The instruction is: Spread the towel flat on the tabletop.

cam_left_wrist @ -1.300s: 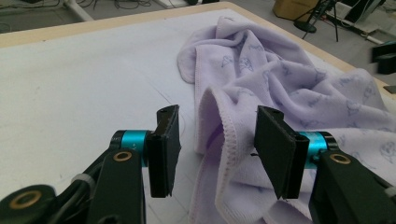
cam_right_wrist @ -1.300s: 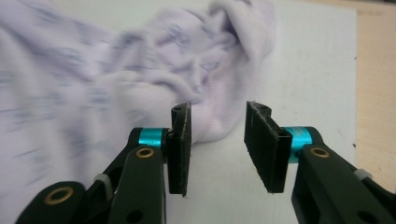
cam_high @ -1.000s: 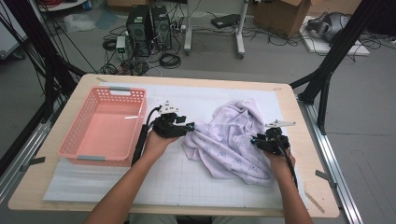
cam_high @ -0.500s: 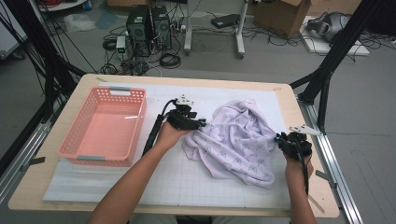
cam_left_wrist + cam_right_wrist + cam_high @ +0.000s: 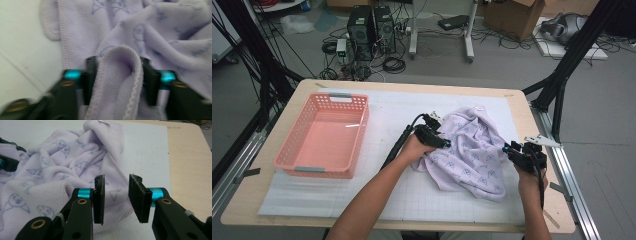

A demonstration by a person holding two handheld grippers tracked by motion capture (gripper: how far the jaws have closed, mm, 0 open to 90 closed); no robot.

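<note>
1. The tabletop [image 5: 532,210] is pale wood, flat and rounded at the corners, with a white gridded mat [image 5: 402,195] over most of it. The work in hand looks like sorting out a crumpled towel, probably spreading or folding it; that step seems barely begun, since the cloth lies bunched.

2. The lilac towel [image 5: 472,150] lies right of centre on the mat, heaped in soft ridges. It is fleecy, printed with faint small faces and triangles, and edged with a stitched hem; a small white label shows at its far corner.

3. The pink plastic basket [image 5: 357,125] stands well apart on the left, rectangular, with latticed walls and grey handle strips.

4. The left tool [image 5: 439,141] sits at the towel's near left side. In the left gripper view a folded loop of hem [image 5: 120,82] lies between its black jaws, which appear clamped on it.

5. The right tool [image 5: 116,197] hovers over the towel's right edge with its jaws apart and nothing between them.

6. Next, I judge, the right tool must lower onto that hem and close on a single layer, so both can pull the cloth flat.
</note>
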